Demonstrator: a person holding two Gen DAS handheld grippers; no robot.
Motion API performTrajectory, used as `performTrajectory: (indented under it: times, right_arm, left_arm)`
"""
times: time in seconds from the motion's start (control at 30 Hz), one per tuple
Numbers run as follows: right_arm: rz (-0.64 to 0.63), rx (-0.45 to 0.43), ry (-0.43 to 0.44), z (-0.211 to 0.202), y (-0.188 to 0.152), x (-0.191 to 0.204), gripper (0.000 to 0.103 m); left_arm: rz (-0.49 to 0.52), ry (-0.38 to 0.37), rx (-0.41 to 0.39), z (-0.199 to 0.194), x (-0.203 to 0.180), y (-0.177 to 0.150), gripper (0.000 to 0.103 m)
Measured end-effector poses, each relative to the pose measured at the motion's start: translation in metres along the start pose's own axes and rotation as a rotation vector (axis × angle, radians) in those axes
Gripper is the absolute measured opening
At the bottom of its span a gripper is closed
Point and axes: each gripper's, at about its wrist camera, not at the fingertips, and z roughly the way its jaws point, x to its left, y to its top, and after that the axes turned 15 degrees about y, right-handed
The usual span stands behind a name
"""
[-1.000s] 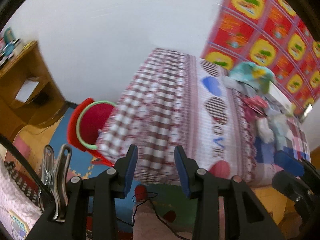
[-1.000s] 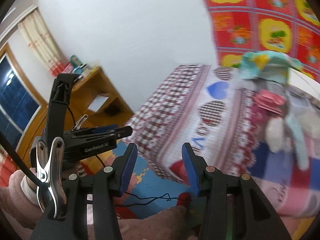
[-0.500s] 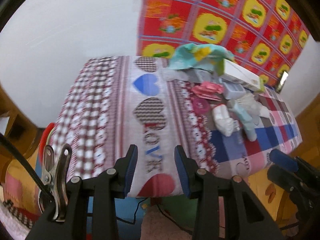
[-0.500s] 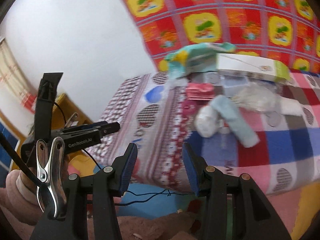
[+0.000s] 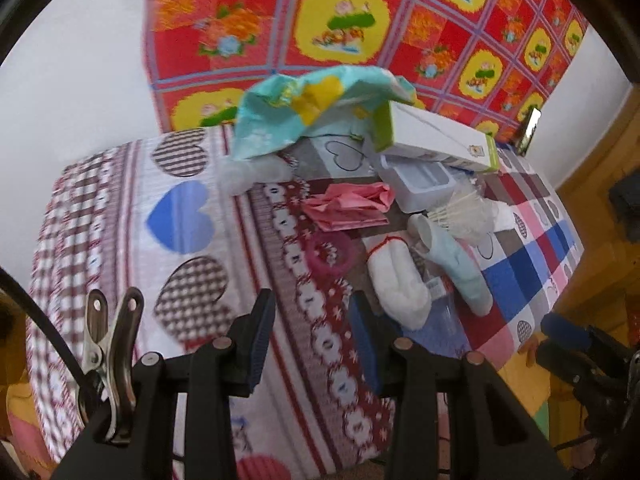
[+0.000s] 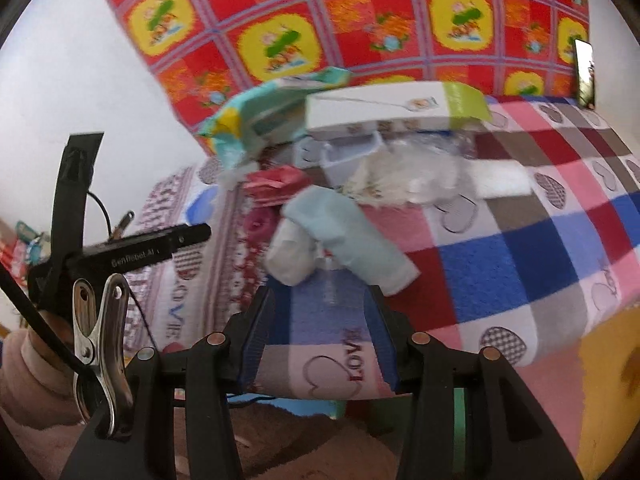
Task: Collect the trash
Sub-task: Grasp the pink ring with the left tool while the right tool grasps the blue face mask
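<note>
You had the patterned bedspread (image 5: 120,240) spread over the table as your landmark: hearts and checks on its near part, blue, red and pink squares (image 6: 500,248) further right. Behind it hung a red and yellow floral cloth (image 5: 360,32) against a white wall (image 5: 72,80). Below its right edge, yellow flooring (image 6: 612,364) showed.

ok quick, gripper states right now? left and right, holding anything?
Left gripper: open, nothing between the pads, hanging over the patterned bedspread.
Right gripper: open, empty, pointed at the light blue roll.
</note>
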Motion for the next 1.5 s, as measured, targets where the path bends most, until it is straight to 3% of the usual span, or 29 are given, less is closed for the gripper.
performTrajectory:
  times: [0.27, 0.67, 1.13, 1.5]
  right_arm:
    - [-0.027, 0.078, -0.071, 0.020, 0.001, -0.015, 0.048]
    - [-0.056, 0.129, -0.077, 0.037, 0.011, -0.036, 0.048]
    - [-0.119, 0.165, -0.032, 0.058, 0.028, -0.044, 0.048]
    - [-0.135, 0.187, -0.004, 0.068, 0.029, -0.039, 0.048]
  left_arm:
    - [0.105, -0.023, 0.035, 0.044, -0.027, 0.016, 0.044]
    - [0.074, 0.008, 0.075, 0.081, -0.040, 0.024, 0.045]
    - [0.093, 0.104, 0.023, 0.092, -0.062, 0.029, 0.045]
    - [0.034, 0.082, 0.024, 0.085, -0.052, 0.033, 0.045]
